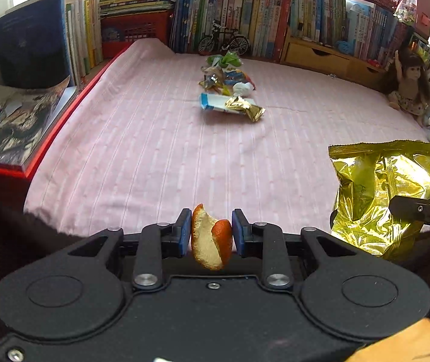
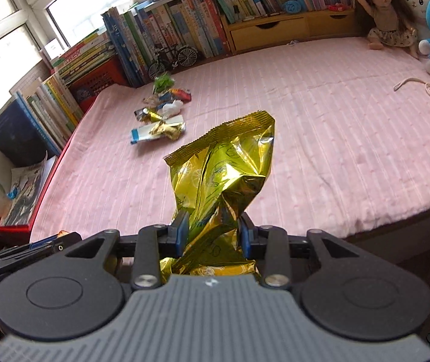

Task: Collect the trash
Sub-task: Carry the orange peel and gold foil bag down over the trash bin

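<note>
Holding a curl of orange peel (image 1: 211,241) clamped between its blue pads, the left gripper (image 1: 211,230) sits at the near edge of the pink bedspread (image 1: 139,150). Beside it, the right gripper (image 2: 213,230) pinches a crumpled gold snack bag (image 2: 224,175) near its lower end, lifted off the cloth. Two pieces seem collected, then; no bin is visible. What is left is the wrapper pile (image 1: 230,90) strung toward the far edge, by the books (image 1: 245,15).

Snack bag (image 2: 224,178): glossy crinkled gold foil. Bedsheet (image 1: 154,150): matt pink cloth. Peel (image 1: 211,238): probably pithy, matt.
</note>
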`<state>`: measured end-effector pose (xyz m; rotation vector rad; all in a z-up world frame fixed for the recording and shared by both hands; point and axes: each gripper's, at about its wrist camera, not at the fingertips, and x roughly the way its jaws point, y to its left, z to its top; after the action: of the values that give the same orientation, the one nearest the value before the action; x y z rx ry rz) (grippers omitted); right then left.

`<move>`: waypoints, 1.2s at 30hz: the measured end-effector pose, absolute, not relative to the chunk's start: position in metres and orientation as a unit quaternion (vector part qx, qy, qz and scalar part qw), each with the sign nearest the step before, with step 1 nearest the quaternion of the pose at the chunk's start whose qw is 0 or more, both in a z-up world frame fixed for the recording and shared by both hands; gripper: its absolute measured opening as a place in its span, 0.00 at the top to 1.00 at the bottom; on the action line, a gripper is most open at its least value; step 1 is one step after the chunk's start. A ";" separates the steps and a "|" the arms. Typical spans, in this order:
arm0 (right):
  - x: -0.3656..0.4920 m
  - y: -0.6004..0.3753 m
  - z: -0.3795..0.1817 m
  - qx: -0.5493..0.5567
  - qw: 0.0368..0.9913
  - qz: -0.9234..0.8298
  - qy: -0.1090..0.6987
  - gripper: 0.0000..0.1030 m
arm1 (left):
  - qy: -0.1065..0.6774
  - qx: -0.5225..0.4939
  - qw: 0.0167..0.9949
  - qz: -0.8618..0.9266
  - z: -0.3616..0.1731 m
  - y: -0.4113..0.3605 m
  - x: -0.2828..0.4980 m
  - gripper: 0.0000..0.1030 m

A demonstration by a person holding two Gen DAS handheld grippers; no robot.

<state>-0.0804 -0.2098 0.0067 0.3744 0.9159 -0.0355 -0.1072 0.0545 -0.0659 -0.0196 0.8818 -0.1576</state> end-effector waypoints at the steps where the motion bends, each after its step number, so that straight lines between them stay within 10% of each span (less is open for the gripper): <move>1: -0.088 -0.206 0.002 0.179 0.878 -0.013 0.444 0.62 | 0.431 -0.010 0.900 -0.071 -0.071 0.057 -0.116 0.74; 36: -0.132 -0.126 -0.249 0.135 0.791 0.035 0.595 0.62 | 0.569 -0.014 0.822 -0.020 -0.342 0.079 -0.164 0.74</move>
<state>-0.1324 -0.1260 -0.2488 0.2903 1.2812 0.0761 -0.1636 0.0788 -0.3423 -0.0294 1.2112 -0.0419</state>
